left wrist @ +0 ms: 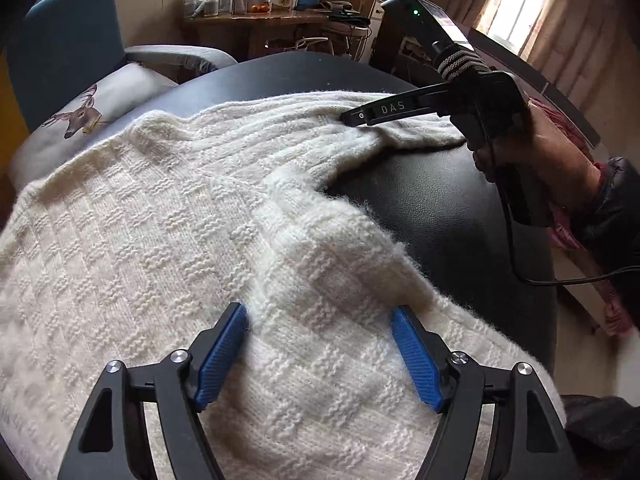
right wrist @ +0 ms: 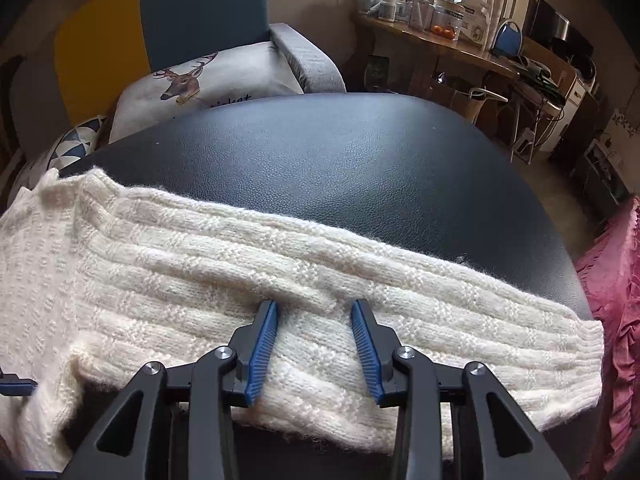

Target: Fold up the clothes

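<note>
Left wrist view takes in the black worktop (left wrist: 432, 200), and most of it lies under a cream knit sweater (left wrist: 140, 240) spread flat, its sleeve (left wrist: 400, 132) reaching out to the right across the bare surface. Behind the worktop stands an armchair (left wrist: 72, 40) with a deer cushion (left wrist: 88, 116), and further back a wooden table (left wrist: 260, 20) crowded with jars.

Over the sweater's body hang the left tongs (left wrist: 320, 316), released, blue pads (left wrist: 222, 356) wide apart with knit under them and nothing pinched. The right tongs (left wrist: 348, 118) come in from the right, held by a hand (left wrist: 560, 160), tips down at the sleeve.

Right wrist view shows that sleeve (right wrist: 320, 288) lying crosswise on the worktop (right wrist: 340, 160), cuff (right wrist: 588, 344) at the right edge beside a pink cloth (right wrist: 620, 300). Here the right tongs (right wrist: 314, 308) stand part open astride a raised ridge of knit; the pads (right wrist: 368, 348) do not squeeze it.
</note>
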`<state>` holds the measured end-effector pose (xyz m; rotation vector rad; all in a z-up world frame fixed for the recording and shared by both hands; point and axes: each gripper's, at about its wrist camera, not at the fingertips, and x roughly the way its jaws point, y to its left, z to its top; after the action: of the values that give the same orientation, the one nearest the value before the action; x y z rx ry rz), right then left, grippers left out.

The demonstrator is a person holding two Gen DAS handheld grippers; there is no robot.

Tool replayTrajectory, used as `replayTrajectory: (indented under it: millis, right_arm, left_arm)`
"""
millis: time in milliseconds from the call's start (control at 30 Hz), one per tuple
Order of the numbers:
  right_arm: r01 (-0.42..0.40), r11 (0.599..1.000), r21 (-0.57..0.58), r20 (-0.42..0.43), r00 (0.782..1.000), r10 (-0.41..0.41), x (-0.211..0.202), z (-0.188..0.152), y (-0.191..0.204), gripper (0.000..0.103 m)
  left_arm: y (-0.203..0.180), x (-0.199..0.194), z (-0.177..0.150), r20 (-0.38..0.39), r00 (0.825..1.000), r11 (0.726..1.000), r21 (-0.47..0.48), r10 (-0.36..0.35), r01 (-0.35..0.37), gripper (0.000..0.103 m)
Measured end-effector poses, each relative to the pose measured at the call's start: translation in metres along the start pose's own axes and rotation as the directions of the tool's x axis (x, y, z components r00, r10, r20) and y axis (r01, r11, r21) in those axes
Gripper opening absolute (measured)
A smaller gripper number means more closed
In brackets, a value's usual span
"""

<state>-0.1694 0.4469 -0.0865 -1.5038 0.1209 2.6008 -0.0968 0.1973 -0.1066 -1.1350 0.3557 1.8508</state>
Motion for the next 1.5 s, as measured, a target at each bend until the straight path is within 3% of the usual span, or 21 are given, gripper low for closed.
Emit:
replayTrajectory:
  millis: [67,133,200,333,400,467,567,733,833,900,967,1033,1267,1367,1500]
  right_arm:
    - [-0.109,0.994,-0.014,0.028,0.994,0.109,-0.016,0.001,0.011,0.038]
    - [-0.211,0.975,-0.07,0.029,0.976,0.214,-0.027,0.002,0.032,0.038]
    - [-0.253,0.958,-0.133,-0.014,0.967,0.254,-0.028,0.003,0.055,0.038]
    - [-0.187,0.966,-0.179,-0.094,0.981,0.172,-0.001,0.001,0.06,0.038]
    - [-0.158,0.972,-0.174,-0.065,0.987,0.149,0.005,0.002,0.052,0.037]
    - [-0.138,0.975,-0.175,-0.036,0.99,0.134,0.006,0.003,0.048,0.037]
    - [-0.122,0.976,-0.179,-0.011,0.992,0.122,0.004,-0.001,0.047,0.037]
    - [-0.162,0.976,-0.148,-0.034,0.987,0.159,-0.008,0.009,0.048,0.037]
    - [-0.239,0.965,-0.111,0.024,0.97,0.243,-0.024,0.025,0.049,0.037]
    - [-0.261,0.96,-0.1,0.044,0.963,0.266,-0.026,0.036,0.054,0.037]
    - [-0.273,0.958,-0.09,0.042,0.96,0.277,-0.021,0.045,0.06,0.037]
    - [-0.283,0.956,-0.081,0.032,0.958,0.287,-0.012,0.051,0.066,0.037]
    - [-0.208,0.973,-0.095,-0.021,0.978,0.207,0.026,0.04,0.073,0.037]
    - [-0.186,0.977,-0.1,0.067,0.979,0.193,0.023,0.022,0.063,0.033]
    - [-0.203,0.977,-0.069,0.098,0.973,0.209,0.022,0.017,0.057,0.033]
  left_arm:
    - [0.009,-0.013,0.003,0.046,0.997,0.994,-0.09,-0.057,0.061,0.072]
    - [0.018,-0.031,0.008,0.13,0.983,0.974,-0.171,-0.126,0.148,0.072]
    - [0.013,-0.038,0.015,0.176,0.969,0.964,-0.172,-0.173,0.204,0.073]
    - [-0.002,-0.007,0.032,0.141,0.957,0.943,-0.187,-0.252,0.276,0.073]
    - [-0.01,0.016,0.032,0.093,0.948,0.925,-0.211,-0.304,0.317,0.073]
    - [-0.021,0.035,0.023,0.057,0.95,0.93,-0.192,-0.307,0.312,0.073]
    - [-0.031,0.033,0.019,0.066,0.949,0.936,-0.154,-0.309,0.315,0.074]
    - [-0.014,0.019,0.031,0.087,0.939,0.905,-0.251,-0.333,0.344,0.074]
    - [0.016,-0.012,0.046,0.166,0.957,0.928,-0.252,-0.237,0.273,0.074]
    - [0.046,-0.028,0.06,0.185,0.98,0.958,-0.263,-0.069,0.117,0.074]
    - [0.076,-0.036,0.076,0.178,0.978,0.965,-0.256,0.108,-0.06,0.074]
    - [0.105,-0.034,0.093,0.145,0.973,0.954,-0.265,0.181,-0.138,0.073]
    - [0.137,0.003,0.125,0.028,0.976,0.959,-0.192,0.218,-0.208,0.072]
    - [0.151,0.042,0.13,-0.069,0.95,0.919,-0.24,0.305,-0.312,0.068]
    - [0.151,0.05,0.126,-0.021,0.925,0.893,-0.254,0.38,-0.372,0.073]
